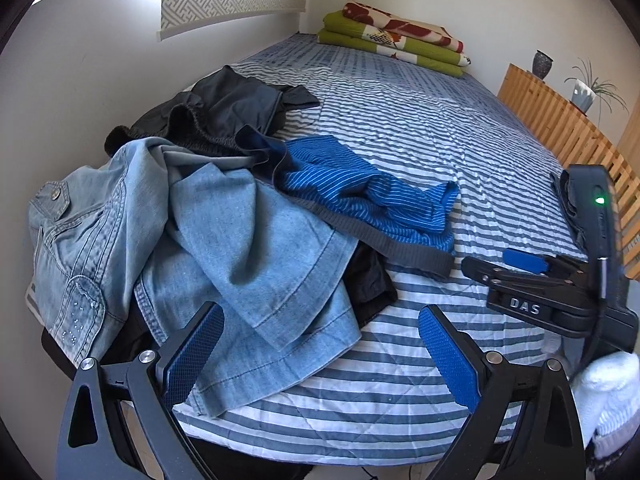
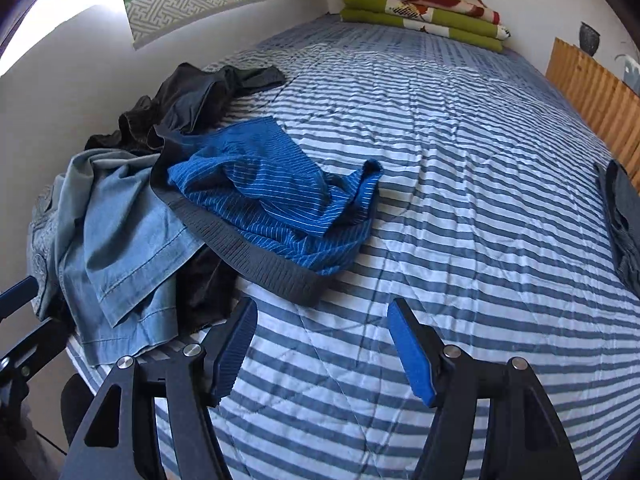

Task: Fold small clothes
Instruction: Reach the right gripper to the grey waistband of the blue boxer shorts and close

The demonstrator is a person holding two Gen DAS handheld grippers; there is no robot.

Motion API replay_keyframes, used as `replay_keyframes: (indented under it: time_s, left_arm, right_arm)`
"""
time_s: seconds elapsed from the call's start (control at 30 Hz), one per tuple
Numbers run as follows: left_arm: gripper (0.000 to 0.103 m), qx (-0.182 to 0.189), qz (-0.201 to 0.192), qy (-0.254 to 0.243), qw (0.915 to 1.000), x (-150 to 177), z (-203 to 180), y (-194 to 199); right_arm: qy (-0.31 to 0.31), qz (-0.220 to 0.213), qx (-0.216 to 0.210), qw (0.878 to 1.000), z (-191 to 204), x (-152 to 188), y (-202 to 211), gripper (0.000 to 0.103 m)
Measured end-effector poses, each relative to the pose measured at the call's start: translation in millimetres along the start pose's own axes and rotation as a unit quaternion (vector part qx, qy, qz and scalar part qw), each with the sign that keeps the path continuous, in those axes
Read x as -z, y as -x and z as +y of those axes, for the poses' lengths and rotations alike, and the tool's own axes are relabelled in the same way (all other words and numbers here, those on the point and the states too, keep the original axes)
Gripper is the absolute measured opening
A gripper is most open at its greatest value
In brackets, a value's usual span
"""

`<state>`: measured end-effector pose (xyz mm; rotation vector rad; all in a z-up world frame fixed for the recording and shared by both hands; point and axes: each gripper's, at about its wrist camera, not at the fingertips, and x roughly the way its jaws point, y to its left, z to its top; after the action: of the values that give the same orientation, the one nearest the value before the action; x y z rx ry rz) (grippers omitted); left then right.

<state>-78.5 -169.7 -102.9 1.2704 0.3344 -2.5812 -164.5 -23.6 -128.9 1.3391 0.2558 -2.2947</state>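
A heap of small clothes lies at the left of a striped bed [image 1: 420, 140] [image 2: 460, 200]. Blue pinstriped underwear with a grey waistband [image 1: 360, 204] [image 2: 272, 200] lies crumpled on top, partly over light denim shorts [image 1: 240, 256] [image 2: 120, 240]. Black garments [image 1: 224, 112] [image 2: 192, 100] lie behind, near the wall. My left gripper [image 1: 320, 352] is open over the denim's front hem, holding nothing. My right gripper [image 2: 322, 344] is open and empty, just in front of the grey waistband. In the left wrist view the right gripper [image 1: 532, 280] shows from the side at the right.
Folded green and red blankets [image 1: 392, 36] [image 2: 424, 12] are stacked at the bed's far end. A dark garment [image 2: 624, 216] lies at the right bed edge, beside a wooden slatted rail [image 1: 568, 128]. A white wall runs along the left. A white-gloved hand [image 1: 608, 392] shows at lower right.
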Motion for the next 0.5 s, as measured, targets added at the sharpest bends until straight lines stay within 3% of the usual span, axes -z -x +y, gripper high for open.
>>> replay_keyframes:
  time_s: [0.23,0.37,0.4,0.47,0.5]
  left_arm:
    - [0.099,-0.012,0.011,0.021,0.9996,1.5,28.4,-11.6]
    - [0.099,-0.016,0.014,0.031,0.9993,3.1,38.0,-12.7]
    - [0.099,-0.016,0.013,0.033,0.9993,3.5,39.5,-12.3]
    - [0.099,-0.013,0.010,0.033,0.9993,3.6,40.1,-10.8]
    - [0.099,-0.013,0.009,0.032,0.9994,3.4,39.9,-10.5]
  right_arm:
    - [0.056,0.047,0.039,0.997,27.2,-17.9,-70.8,0.064]
    - [0.049,0.067,0.025,0.996,28.7,-21.8,-83.0,0.062]
    - [0.047,0.066,0.021,0.997,28.6,-22.0,-81.1,0.058]
    - [0.052,0.062,0.015,0.997,30.2,-22.0,-75.8,0.021]
    - [0.055,0.063,0.018,0.996,30.1,-21.9,-73.3,0.015]
